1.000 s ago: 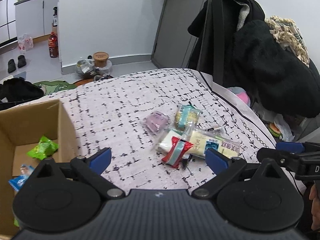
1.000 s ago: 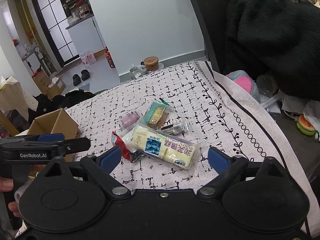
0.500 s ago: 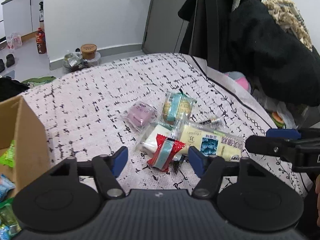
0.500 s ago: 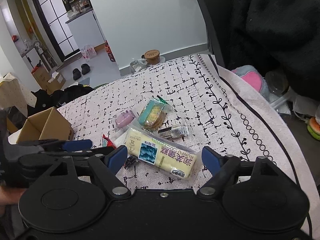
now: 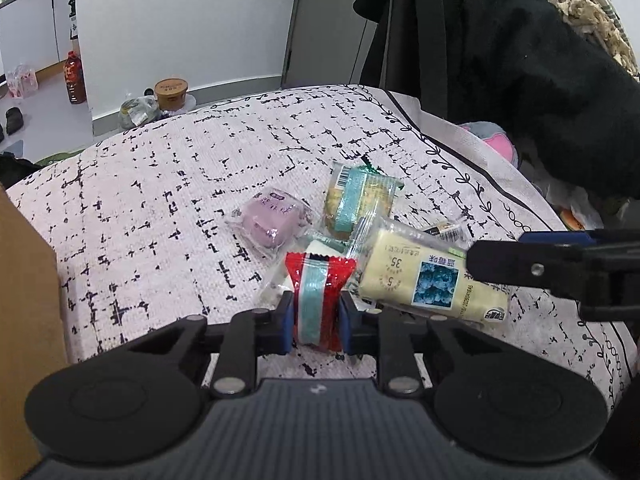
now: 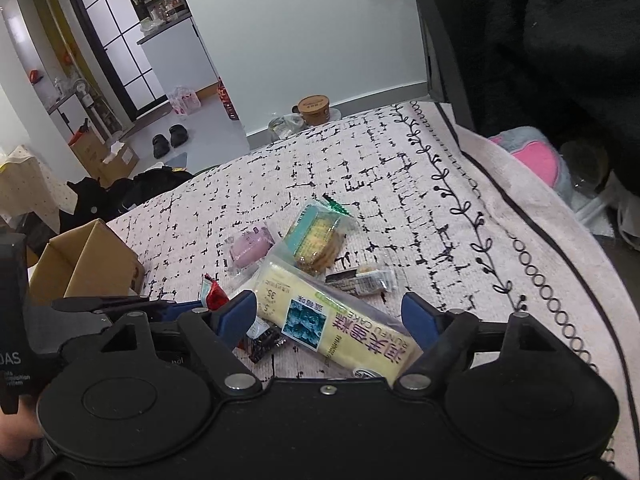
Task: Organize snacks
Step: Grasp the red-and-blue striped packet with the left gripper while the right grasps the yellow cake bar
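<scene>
On the patterned cloth (image 5: 168, 200) my left gripper (image 5: 315, 316) has just clamped the red packet (image 5: 318, 294) (right gripper (image 6: 330, 316) gaping over the yellow cake (image 6: 340, 328)), so next, lift toward the cardboard box (image 6: 86, 266).

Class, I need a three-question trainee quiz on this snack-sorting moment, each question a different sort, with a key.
1. True or false: the left gripper is shut on the red snack packet.
2. Multiple choice: what lies between the right gripper's jaws?
A. the purple snack
B. the long yellow cake packet
C. nothing
3. Short answer: on which side of the left wrist view is the cardboard box?

Key:
1. True; its jaws have just been closing and now press the packet.
2. B, the long yellow cake packet; the jaws stand apart from it.
3. The left edge.
</scene>
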A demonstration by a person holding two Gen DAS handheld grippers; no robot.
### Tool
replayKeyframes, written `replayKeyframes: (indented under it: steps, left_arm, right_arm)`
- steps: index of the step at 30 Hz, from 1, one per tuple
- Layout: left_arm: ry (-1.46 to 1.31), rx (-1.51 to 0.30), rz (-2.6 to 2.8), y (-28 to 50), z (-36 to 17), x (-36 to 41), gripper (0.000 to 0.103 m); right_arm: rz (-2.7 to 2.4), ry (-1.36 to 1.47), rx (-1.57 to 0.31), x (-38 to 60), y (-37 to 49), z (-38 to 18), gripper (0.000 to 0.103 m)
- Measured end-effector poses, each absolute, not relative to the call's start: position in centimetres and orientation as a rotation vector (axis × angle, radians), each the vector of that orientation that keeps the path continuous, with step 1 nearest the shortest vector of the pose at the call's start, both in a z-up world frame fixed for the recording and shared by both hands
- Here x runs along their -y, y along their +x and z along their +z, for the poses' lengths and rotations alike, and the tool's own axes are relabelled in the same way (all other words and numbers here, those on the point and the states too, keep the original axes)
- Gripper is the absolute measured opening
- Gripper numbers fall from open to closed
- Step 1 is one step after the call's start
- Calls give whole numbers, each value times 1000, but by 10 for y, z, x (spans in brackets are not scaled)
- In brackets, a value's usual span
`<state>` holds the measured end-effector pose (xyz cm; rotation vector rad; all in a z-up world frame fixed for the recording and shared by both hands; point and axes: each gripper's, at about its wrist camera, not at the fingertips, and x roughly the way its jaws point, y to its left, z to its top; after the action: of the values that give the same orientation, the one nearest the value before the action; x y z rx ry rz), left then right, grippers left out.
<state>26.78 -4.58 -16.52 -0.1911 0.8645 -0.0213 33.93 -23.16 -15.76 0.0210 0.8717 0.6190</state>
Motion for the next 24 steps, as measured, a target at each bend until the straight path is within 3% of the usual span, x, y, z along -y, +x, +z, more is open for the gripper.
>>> replayKeyframes:
  steps: [20, 21, 22, 24]
  left_arm:
    - [-218, -860, -4, 256, -159, 37, 19]
    - [-218, -861, -4, 254, -158, 37, 19]
    - [-219, -862, -5, 252, -158, 36, 19]
    - [-223, -864, -5, 249, -157, 35, 19]
  right_arm:
    - [625, -26, -1008, 216, 317, -198, 75]
    - [626, -38, -1014, 214, 315, -199, 70]
    - [621, -55, -1018, 211, 313, -200, 58]
    - [617, -85, -1018, 208, 310, -201, 43]
